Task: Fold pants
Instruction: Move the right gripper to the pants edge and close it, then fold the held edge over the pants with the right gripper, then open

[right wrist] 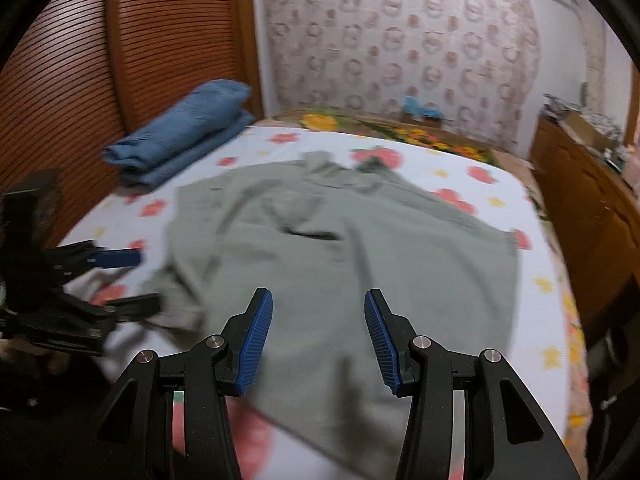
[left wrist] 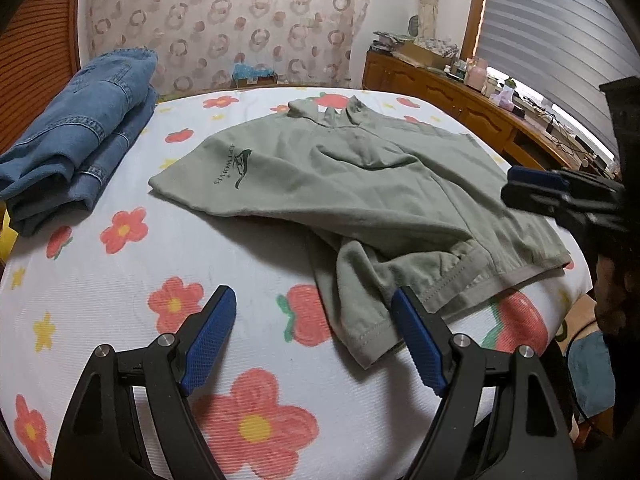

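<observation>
A pair of pale sage-green cotton pants, with a small dark printed logo near one edge, lies spread across the middle of a bed covered by a white sheet with red and yellow flowers. The garment is loosely flattened but rumpled, and one hemmed leg end is turned over and bunched at the near edge. No neat fold shows in it, so the folding seems barely begun: the fabric needs smoothing, then the folds themselves.

The left gripper hovers low over the sheet with its blue-padded jaws spread wide and empty. Its right-hand pad sits just beside, perhaps touching, the bunched hem, while the other pad is over bare sheet. The right gripper hangs above the near part of the green fabric, jaws parted about halfway, with nothing between them. That view is blurred, so whether the pads touch cloth cannot be told.

A folded stack of blue denim jeans rests at the far left corner of the bed, well apart from the green pants and out of the way. Behind it stands a slatted wooden headboard. A wall with ring-patterned paper faces the bed, and a cluttered wooden cabinet runs along the right side. Nothing lies on the pants to block folding.
</observation>
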Tool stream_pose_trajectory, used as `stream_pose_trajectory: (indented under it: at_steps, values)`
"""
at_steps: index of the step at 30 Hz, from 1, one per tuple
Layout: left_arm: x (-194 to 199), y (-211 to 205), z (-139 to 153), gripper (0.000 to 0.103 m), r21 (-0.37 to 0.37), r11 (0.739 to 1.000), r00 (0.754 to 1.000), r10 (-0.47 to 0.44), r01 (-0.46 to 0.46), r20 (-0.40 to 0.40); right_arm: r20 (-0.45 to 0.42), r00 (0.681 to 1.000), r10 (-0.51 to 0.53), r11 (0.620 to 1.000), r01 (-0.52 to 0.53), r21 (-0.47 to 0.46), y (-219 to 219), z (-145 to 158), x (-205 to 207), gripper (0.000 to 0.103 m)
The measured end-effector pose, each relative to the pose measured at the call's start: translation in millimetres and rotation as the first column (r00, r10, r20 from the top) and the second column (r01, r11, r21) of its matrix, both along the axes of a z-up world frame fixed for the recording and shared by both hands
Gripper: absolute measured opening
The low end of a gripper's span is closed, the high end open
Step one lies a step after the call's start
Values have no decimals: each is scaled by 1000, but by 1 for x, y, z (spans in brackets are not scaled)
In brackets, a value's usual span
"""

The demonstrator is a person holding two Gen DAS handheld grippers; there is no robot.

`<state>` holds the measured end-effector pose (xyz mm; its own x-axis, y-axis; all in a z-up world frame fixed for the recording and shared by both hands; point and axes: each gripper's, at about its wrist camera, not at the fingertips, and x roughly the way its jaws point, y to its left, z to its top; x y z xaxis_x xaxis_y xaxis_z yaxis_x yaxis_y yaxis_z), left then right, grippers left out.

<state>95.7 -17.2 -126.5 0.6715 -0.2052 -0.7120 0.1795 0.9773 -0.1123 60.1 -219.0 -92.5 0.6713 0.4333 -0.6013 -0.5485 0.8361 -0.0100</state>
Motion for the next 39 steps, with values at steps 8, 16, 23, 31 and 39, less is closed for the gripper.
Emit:
stream_pose_trajectory:
  at_steps: [8, 16, 23, 31, 39]
  values:
    - [-2, 2, 0, 81, -12, 1000, 1000, 9, -8, 27, -22, 997, 78, 997, -78, 20, 27, -10, -9, 43]
    - [-5, 3, -1, 81, -18, 1000, 999, 11, -10, 38, -80, 991, 110, 993, -107, 46, 36, -23, 1, 28]
    - [-5, 3, 0, 81, -22, 1000, 999, 11, -11, 36, -127, 982, 140, 988, -130, 82, 42, -28, 15, 8]
    - [-11, 2, 12, 81, -53, 999, 999, 9, -7, 40, -48, 995, 84, 989, -77, 125, 26, -11, 4, 5]
    - [-16, -9, 29, 81, -27, 1000, 997, -14, 16, 75, 37, 999, 19, 987, -25, 156, -11, 8, -17, 5]
